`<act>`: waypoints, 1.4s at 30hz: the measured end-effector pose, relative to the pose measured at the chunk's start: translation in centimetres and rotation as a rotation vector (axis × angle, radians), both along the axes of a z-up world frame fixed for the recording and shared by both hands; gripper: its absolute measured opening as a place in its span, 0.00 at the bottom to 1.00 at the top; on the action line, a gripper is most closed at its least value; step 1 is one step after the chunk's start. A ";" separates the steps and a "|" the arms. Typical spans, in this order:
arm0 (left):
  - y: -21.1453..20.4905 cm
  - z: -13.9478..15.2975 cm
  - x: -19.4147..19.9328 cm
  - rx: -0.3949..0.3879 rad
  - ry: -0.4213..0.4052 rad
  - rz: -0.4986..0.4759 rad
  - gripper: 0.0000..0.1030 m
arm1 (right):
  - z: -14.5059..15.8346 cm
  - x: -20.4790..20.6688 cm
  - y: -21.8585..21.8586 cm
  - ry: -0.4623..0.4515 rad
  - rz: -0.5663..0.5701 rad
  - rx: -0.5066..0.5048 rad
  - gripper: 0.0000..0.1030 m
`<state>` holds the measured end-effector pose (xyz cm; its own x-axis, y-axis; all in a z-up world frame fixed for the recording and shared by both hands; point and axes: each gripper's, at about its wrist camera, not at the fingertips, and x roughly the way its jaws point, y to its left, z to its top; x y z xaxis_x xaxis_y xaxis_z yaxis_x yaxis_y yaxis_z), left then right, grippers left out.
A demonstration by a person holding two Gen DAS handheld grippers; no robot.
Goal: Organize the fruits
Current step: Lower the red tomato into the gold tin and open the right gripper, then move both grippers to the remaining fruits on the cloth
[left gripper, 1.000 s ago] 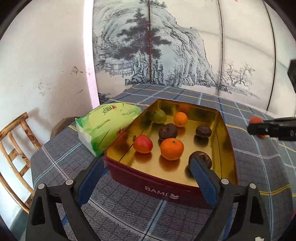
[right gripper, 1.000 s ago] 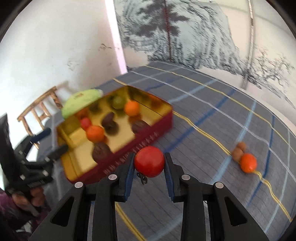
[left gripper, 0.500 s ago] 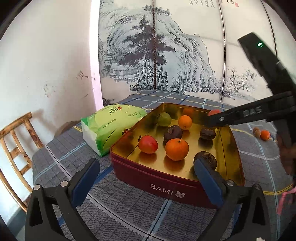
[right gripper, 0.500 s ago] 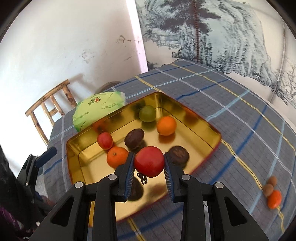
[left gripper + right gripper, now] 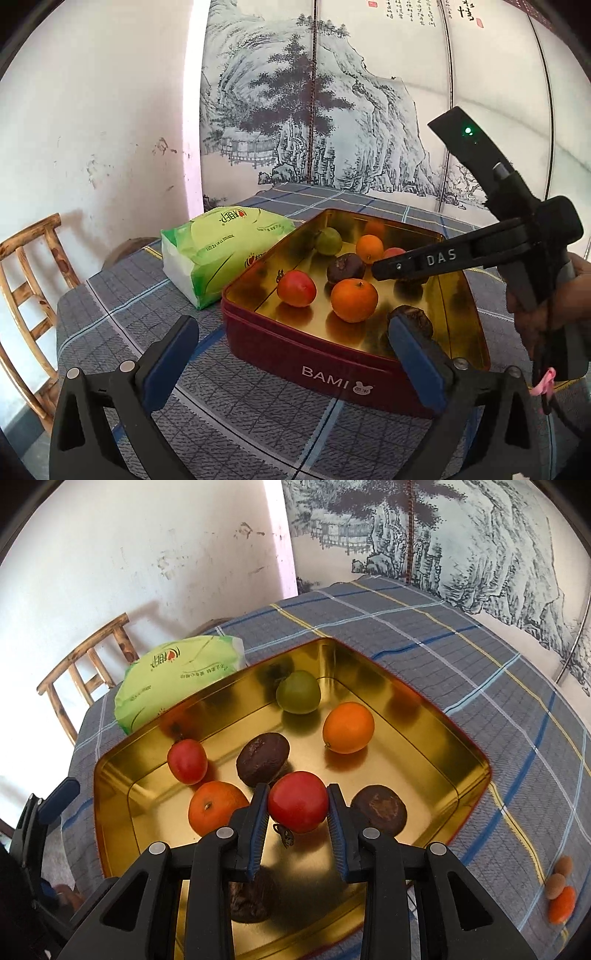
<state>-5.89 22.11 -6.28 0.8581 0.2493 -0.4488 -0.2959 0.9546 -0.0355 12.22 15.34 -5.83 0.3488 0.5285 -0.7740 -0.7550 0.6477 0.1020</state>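
**One red fruit pinched over the tin, waiting on release**

Two pads of the right gripper [image 5: 297,814] are clamping a red fruit [image 5: 297,800] from both sides, holding it above the gold floor of the tin [image 5: 424,716]. Just ahead of the fingertips a dark fruit [image 5: 263,759] is lying; just right of them another dark fruit [image 5: 379,808]; just left an orange [image 5: 217,807]; under the fingers a third dark one [image 5: 248,897] is partly hidden.

The left gripper [image 5: 295,354] is hanging wide and empty, its jaws having just been opening, nothing between them, at the near wall of the tin.

Risks, as judgement: dropped from here, the red fruit is likely rolling into the neighbours or bouncing on the metal floor; lowering straight down is risking a knock on the dark fruit beneath; opening late is dragging it.

Count in the tin, held one aside: three dark fruits, two oranges, one red fruit [image 5: 187,761], one green fruit [image 5: 298,692]. Far right of the fingers, on the tablecloth [image 5: 443,635], three small pieces [image 5: 559,890] are still waiting: one orange, two brownish. One green packet [image 5: 177,679] beyond the tin.
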 end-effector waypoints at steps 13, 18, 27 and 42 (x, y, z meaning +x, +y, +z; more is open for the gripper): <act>0.2 -0.1 -0.1 -0.003 -0.003 -0.002 0.99 | -0.4 0.4 0.7 0.007 -0.012 0.006 0.31; 0.3 -0.1 -0.2 -0.008 -0.005 -0.004 0.99 | -0.2 0.7 0.6 0.013 -0.030 0.031 0.32; 0.0 -0.1 -0.1 -0.015 -0.009 -0.001 0.99 | 1.5 0.0 -0.3 -0.013 -0.040 0.121 0.35; -0.9 0.1 0.3 -0.003 -0.003 0.023 0.99 | 2.1 -4.2 -8.8 -0.072 -0.120 0.131 0.62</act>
